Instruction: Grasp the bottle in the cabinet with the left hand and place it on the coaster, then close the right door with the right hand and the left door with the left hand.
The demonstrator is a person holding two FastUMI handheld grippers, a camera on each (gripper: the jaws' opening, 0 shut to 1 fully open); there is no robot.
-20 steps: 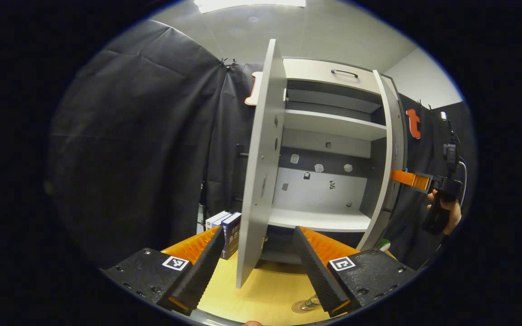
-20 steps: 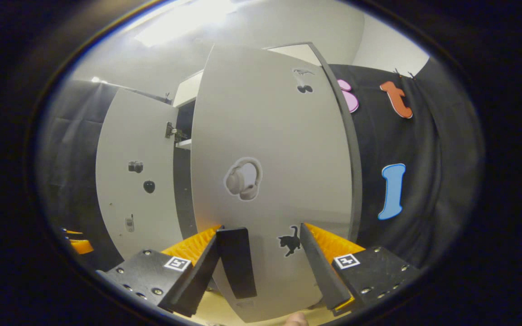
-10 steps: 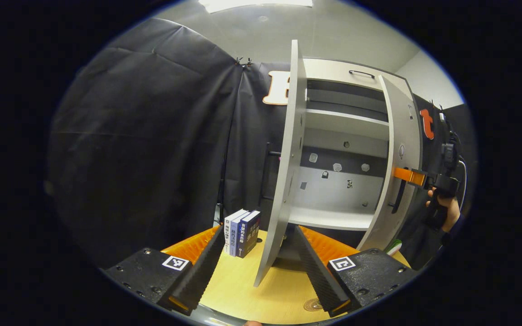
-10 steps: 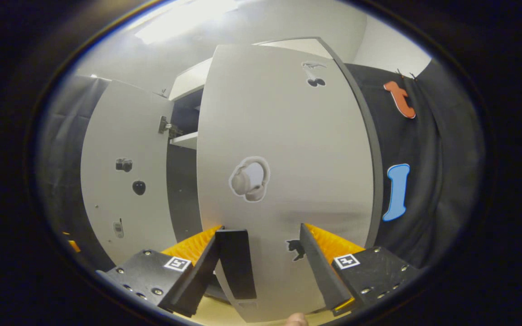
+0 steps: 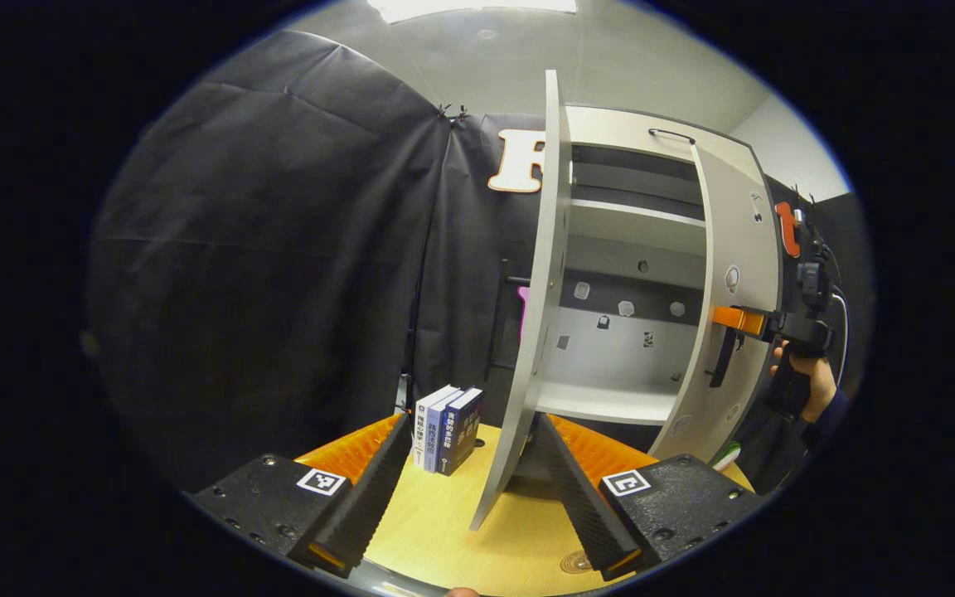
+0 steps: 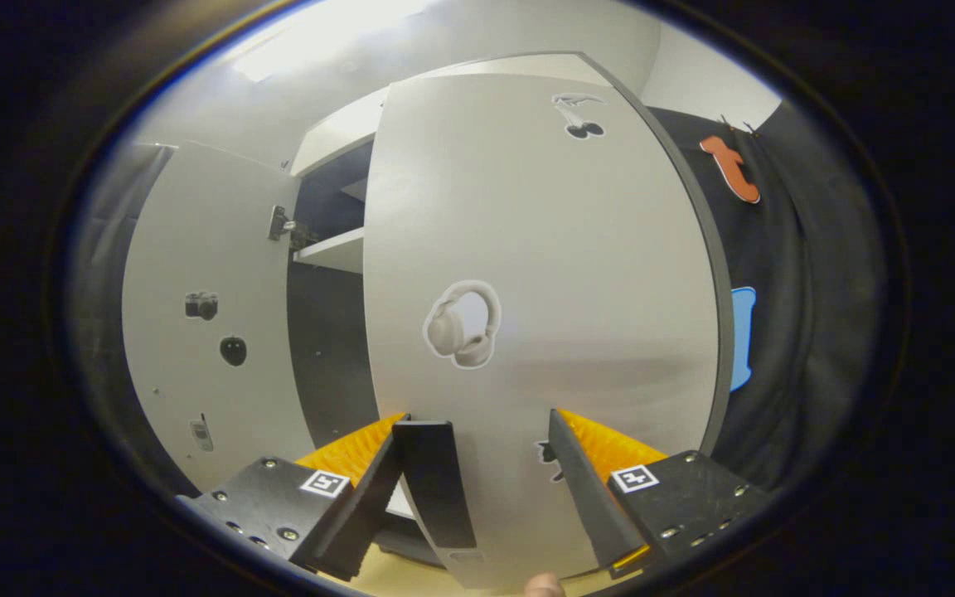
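The white cabinet [image 5: 635, 215] stands on a wooden table, its shelves bare. Its left door [image 5: 537, 332] stands open, edge-on right ahead of my open left gripper [image 5: 473, 421]. The right door [image 5: 739, 290] is swung partway in. A hand holds my right gripper [image 5: 728, 318] against that door's outer face, just above the black handle [image 5: 724, 361]. In the right gripper view the right door [image 6: 544, 274] is close ahead, and my open right gripper [image 6: 477, 419] has the handle [image 6: 436, 485] between its fingers, nearer the left one. A round coaster [image 5: 574, 564] peeks out at the table's front.
Three books [image 5: 448, 419] stand upright on the table [image 5: 444, 531] left of the left door. A small green and white object [image 5: 726, 454] lies by the cabinet's right foot. The left door's inner face [image 6: 196, 332] carries stickers. Black cloth walls surround the booth.
The right door has swung further toward the cabinet with the right gripper against it. The left gripper's view has shifted, so the left door's edge now sits right of centre.
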